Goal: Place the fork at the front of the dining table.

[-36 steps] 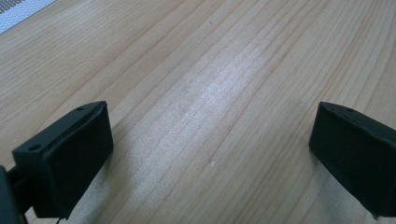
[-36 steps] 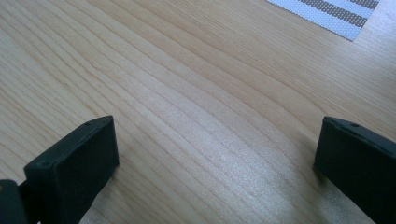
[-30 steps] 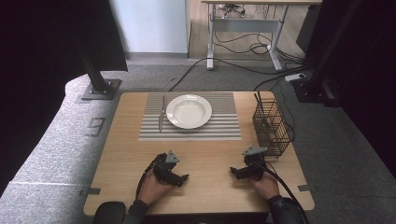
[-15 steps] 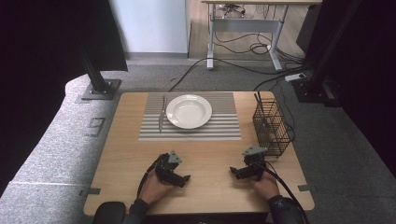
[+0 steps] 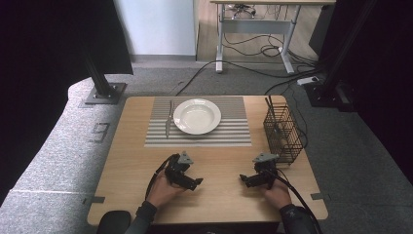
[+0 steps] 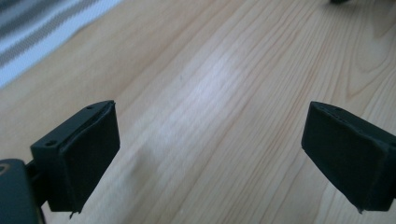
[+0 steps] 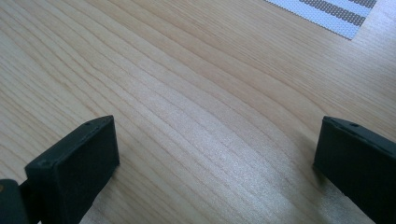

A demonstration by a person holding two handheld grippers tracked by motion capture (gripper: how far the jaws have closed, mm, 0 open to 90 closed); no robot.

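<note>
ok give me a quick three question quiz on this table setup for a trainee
1. True or false: the left gripper and the right gripper are both open with nothing between their jaws.
2. What lies on the striped placemat just left of the white plate?
A. a fork
B. a cup
C. a sponge
3. Fill in: the black wire basket stands near the table's ____ edge, as the person sees it.

Key: 1 true; 2 A; 3 right.
</note>
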